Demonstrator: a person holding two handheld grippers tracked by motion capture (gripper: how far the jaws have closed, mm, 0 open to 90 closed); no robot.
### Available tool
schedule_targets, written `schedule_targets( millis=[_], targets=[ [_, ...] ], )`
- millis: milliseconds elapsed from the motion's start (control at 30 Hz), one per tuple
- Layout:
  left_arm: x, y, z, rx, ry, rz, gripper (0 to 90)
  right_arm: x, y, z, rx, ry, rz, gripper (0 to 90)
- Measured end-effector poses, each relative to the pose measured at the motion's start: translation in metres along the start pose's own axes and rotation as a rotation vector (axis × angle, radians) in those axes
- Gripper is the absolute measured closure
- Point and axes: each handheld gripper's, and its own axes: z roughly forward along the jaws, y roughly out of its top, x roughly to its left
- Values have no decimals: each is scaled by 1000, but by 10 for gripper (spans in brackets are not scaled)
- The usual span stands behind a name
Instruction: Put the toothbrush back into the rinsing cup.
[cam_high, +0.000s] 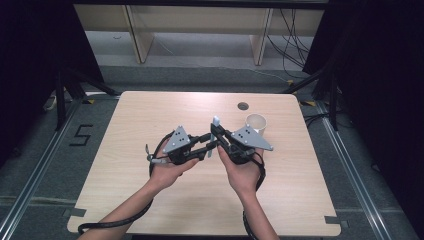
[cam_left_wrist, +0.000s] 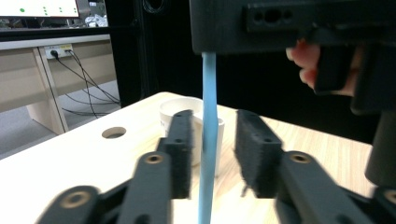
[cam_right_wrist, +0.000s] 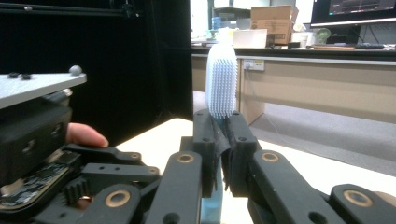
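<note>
A toothbrush with a light blue handle (cam_left_wrist: 208, 140) and white bristles (cam_right_wrist: 221, 79) stands upright above the middle of the table (cam_high: 150, 115). My right gripper (cam_right_wrist: 220, 140) is shut on its neck just under the brush head (cam_high: 216, 121). My left gripper (cam_left_wrist: 212, 154) reaches in from the left (cam_high: 211, 145); its jaws stand open on both sides of the handle, with a gap on each side. In the high view the right gripper (cam_high: 216, 131) comes in from the right.
A white cup (cam_high: 256, 123) stands on the table behind the right gripper, also seen beyond the left jaws (cam_left_wrist: 180, 109). A round cable hole (cam_high: 243, 106) lies at the far edge. Desks and cables stand beyond the table.
</note>
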Motion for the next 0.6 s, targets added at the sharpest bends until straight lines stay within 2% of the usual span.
schedule_targets(
  millis=[33, 100, 133, 167, 300, 367, 400, 433, 500, 600],
  targets=[
    [0, -2, -2, 10, 10, 7, 547, -2, 0, 0, 4, -3, 11, 854],
    [2, -6, -6, 34, 23, 24, 526, -3, -1, -1, 5, -11, 12, 854],
    [2, -7, -8, 37, 28, 29, 507, -7, -1, -1, 1, -16, -10, 854],
    [2, -8, -10, 41, 31, 33, 490, -7, -1, -3, 17, -18, 5, 854],
    [8, -14, -24, 61, 56, 34, 453, -17, -2, -4, 3, -39, -16, 854],
    [13, -17, -31, 73, 67, 40, 449, -17, -2, -5, 19, -39, -1, 854],
    [14, -18, -33, 78, 73, 37, 443, -20, -2, -5, 8, -43, -27, 854],
    [17, -20, -36, 80, 82, 31, 429, -22, -2, -8, 23, -52, -6, 854],
    [21, -23, -41, 88, 98, 19, 420, -23, -3, -8, 20, -48, -1, 854],
    [25, -26, -48, 91, 114, 4, 396, -28, -3, -11, 15, -66, -5, 854]
  ],
)
